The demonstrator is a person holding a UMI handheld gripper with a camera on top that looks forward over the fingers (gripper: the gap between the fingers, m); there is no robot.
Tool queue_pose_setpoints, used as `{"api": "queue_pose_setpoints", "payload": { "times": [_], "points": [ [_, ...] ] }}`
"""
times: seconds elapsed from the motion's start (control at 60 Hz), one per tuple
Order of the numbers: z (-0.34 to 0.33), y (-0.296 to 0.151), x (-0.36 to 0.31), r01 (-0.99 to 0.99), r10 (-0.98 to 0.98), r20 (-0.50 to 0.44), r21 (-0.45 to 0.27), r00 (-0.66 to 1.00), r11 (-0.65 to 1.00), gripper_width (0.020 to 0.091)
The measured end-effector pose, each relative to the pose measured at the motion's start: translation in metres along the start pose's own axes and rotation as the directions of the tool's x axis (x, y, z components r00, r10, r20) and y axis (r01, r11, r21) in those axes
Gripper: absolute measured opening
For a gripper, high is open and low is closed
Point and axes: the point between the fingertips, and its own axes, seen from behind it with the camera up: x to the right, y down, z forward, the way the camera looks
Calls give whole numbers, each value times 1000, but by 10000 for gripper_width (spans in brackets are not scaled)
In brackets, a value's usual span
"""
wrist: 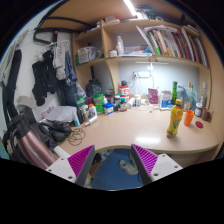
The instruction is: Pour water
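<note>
Gripper view only. Gripper point(112, 160) fingers spread wide, nothing between the pads; magenta pads point(80, 158) angled outward like a V. Gap between them shows just a blue chair seat point(112, 172) below the desk edge. Holding nothing.

Task items: yellow bottle point(175, 118) with a green cap stands upright on the desk, beyond the fingers and off to the right side. Long axis vertical, cap end pointing up, slight lean in the wide-angle view. Not touched by the gripper, well apart from it. An orange cup point(188, 117) sits just beside the bottle on its right, mouth up. Can't tell whether either has water in it.

Surface: light wooden desk point(130, 135), curved front edge, mostly bare in the middle. Clutter along the back: a row of small bottles and jars point(105, 103) at centre-left, a green bottle point(174, 94) and more containers further right near the wall.

Room: wooden shelf unit point(140, 45) above the desk, books point(175, 42) standing on the upper shelf, strip light under the shelf lit. Ceiling light point(130, 8) on. Left side: dark bags point(42, 75) hanging on the white wall, a dark jacket or bag point(25, 135) piled at the desk's left end.
</note>
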Motion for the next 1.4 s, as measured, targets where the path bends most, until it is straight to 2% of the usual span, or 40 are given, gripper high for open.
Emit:
{"api": "queue_pose_setpoints", "payload": {
  "times": [0.117,0.233,0.433,0.617,0.733,0.883,0.95,1.0,1.083,1.1,1.133,1.15,1.183,1.2,1.25,1.333,1.4],
  "points": [
    [1,2,5,12,-12,-31,9,999,1000,801],
    [6,1,40,4,-1,-99,26,995,1000,791],
    [31,-14,163,16,10,-286,88,958,996,791],
    [92,-35,277,27,47,-409,173,911,985,796],
    [138,-29,320,10,69,-427,180,902,984,795],
    [192,-25,347,-21,96,-400,190,912,982,793],
    [209,-31,354,-3,78,-384,191,920,982,755],
    [220,-30,359,19,46,-386,162,921,987,462],
    [226,-34,367,51,11,-410,142,912,989,394],
    [229,-35,366,54,5,-401,134,916,989,369],
    [234,-36,362,58,-6,-381,124,925,991,372],
    [237,-37,364,60,-13,-368,117,930,991,317],
    [239,-37,363,50,-12,-355,100,935,994,330],
    [241,-38,362,43,-10,-346,89,938,995,278],
    [244,-43,358,-6,30,-310,80,950,997,276],
    [246,-70,347,-256,278,-210,127,937,958,275],
    [248,-99,344,-559,574,-67,156,816,814,274]
  ]
}}
